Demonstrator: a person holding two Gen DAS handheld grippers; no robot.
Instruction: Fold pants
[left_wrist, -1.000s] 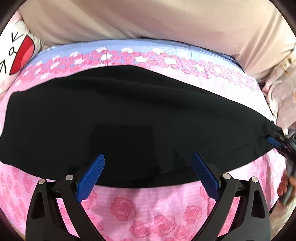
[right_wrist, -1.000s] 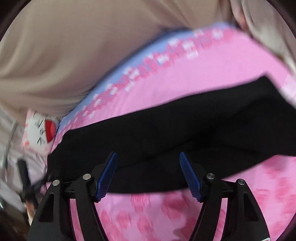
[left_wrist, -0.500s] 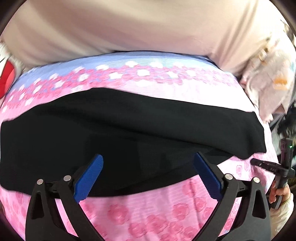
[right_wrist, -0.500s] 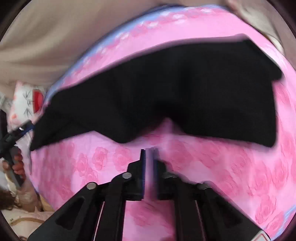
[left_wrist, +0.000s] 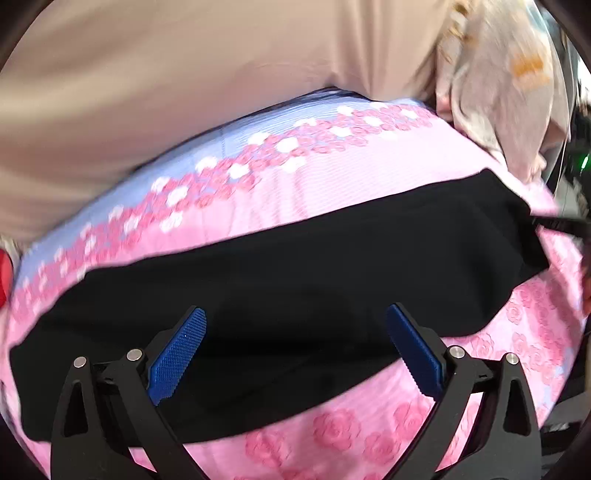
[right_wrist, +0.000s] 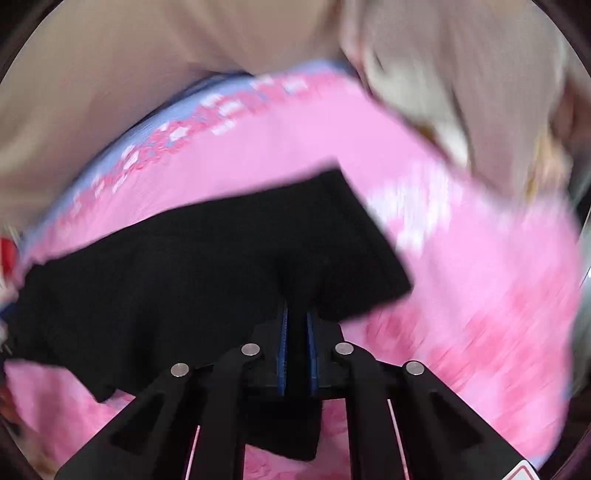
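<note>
Black fabric pants (left_wrist: 303, 295) lie in a long band across a pink bedsheet printed with darker pink roses (left_wrist: 332, 435), stretching from the lower left of the left wrist view up to the right edge. Beyond the pants the sheet turns into a pale blue border strip with white and pink flowers (left_wrist: 258, 147), and a beige cloth backdrop (left_wrist: 166, 74) fills the top of the frame. A crumpled pale patterned cloth (left_wrist: 498, 92) sits at the upper right.

The left gripper (left_wrist: 295, 354) hangs over the near edge of the pants at the bottom of that view, its two blue ribbed pads (left_wrist: 177, 354) spread wide apart with nothing pinched between them; the black cloth shows in the gap, lying below the pads. At the right edge of the frame a thin dark tip meets the far end of the pants, too blurred to read further.

In the right wrist view the right gripper (right_wrist: 297, 332) sits at bottom centre, its blue pads pressed close together on a fold of the pants (right_wrist: 203, 277), having just clamped on it. Black cloth rises into the narrow gap between the pads and hangs below the jaws. The pants spread from there toward the left of the frame, with one squared end (right_wrist: 354, 236) pointing to the upper right. This view is heavily smeared by motion.
</note>
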